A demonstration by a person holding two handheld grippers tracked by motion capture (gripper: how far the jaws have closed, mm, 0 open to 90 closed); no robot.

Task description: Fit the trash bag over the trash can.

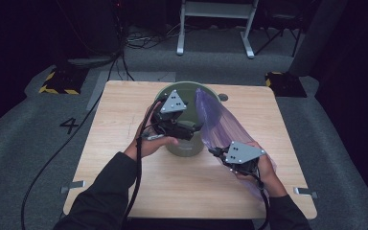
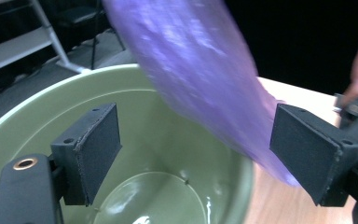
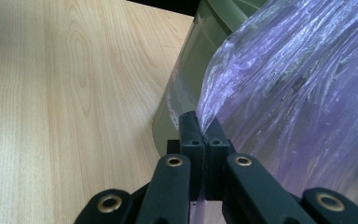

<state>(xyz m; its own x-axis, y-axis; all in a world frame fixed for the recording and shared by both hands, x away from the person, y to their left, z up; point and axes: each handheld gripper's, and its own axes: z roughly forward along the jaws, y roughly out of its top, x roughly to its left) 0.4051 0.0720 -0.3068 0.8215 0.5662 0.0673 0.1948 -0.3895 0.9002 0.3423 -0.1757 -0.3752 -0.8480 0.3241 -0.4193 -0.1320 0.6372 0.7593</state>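
Two hand-held grippers work over a wooden table [image 1: 124, 115], seen from above. An olive-green bucket [image 1: 188, 144] stands upright near the table's far middle. A thin purple bag [image 1: 220, 125] stretches from the bucket's rim down toward the near right of the table. The left gripper [image 1: 191, 129] hovers at the bucket's near side; its own view looks down into the bucket [image 2: 135, 140], its jaws spread wide, with the bag [image 2: 200, 74] passing between them, touching neither that I can tell. The right gripper [image 1: 219, 153] sits to the right of the bucket. In its own view the jaws are pressed together, pinching a bunched edge of the bag [image 3: 298, 93] just beside the bucket's wall [image 3: 177, 102].
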